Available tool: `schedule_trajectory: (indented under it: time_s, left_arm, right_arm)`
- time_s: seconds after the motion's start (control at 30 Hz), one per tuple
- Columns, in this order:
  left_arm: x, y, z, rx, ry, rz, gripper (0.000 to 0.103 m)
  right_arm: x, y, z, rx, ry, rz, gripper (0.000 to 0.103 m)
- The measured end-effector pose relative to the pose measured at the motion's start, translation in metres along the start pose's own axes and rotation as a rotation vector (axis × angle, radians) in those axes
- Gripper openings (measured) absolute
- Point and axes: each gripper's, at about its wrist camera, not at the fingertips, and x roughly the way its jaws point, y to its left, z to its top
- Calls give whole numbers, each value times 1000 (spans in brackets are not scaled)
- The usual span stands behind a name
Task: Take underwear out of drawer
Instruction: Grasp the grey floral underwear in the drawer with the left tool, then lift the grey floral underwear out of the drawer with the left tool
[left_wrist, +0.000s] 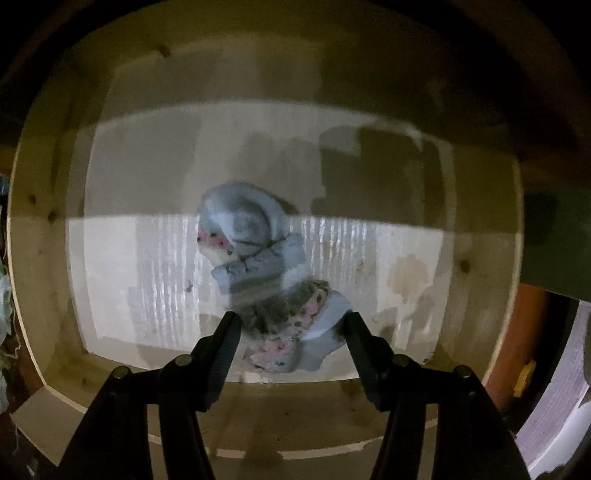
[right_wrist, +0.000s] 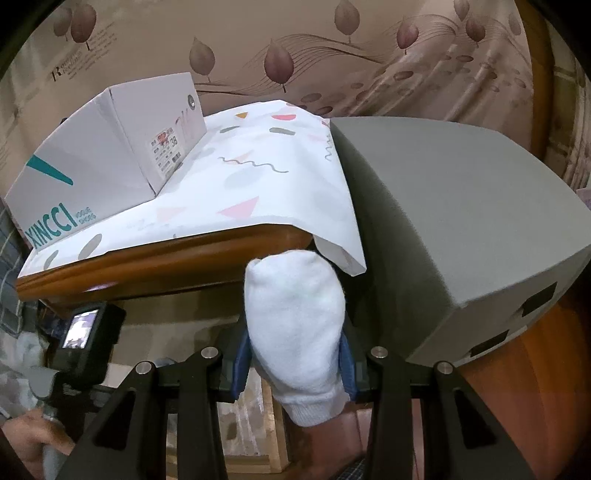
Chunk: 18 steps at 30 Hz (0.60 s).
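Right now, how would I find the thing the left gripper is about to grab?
Look into the open wooden drawer with its white liner. Two bundles lie there; take the nearer one, between the open left gripper fingers. It shows pink flowery fabric beside pale blue, while the farther bundle is mostly blue-grey.

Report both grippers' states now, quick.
Left gripper: open, fingers either side of the blue floral underwear in the drawer, not clamped.
Right gripper: shut on a white sock, raised near the cabinet top.
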Motion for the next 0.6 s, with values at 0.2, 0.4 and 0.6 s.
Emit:
schedule_trajectory:
  time_s: [0.2, 0.4, 0.6]
  left_arm:
    - [14, 4, 6, -40, 48, 7, 61]
    - [17, 23, 9, -66, 40, -38, 43]
    - [10, 45, 4, -68, 31, -74, 30]
  right_arm:
    - [2, 5, -2, -20, 7, 7, 37]
    - [3, 6, -3, -23, 14, 16, 37]
    - [4, 7, -3, -23, 27, 17, 37]
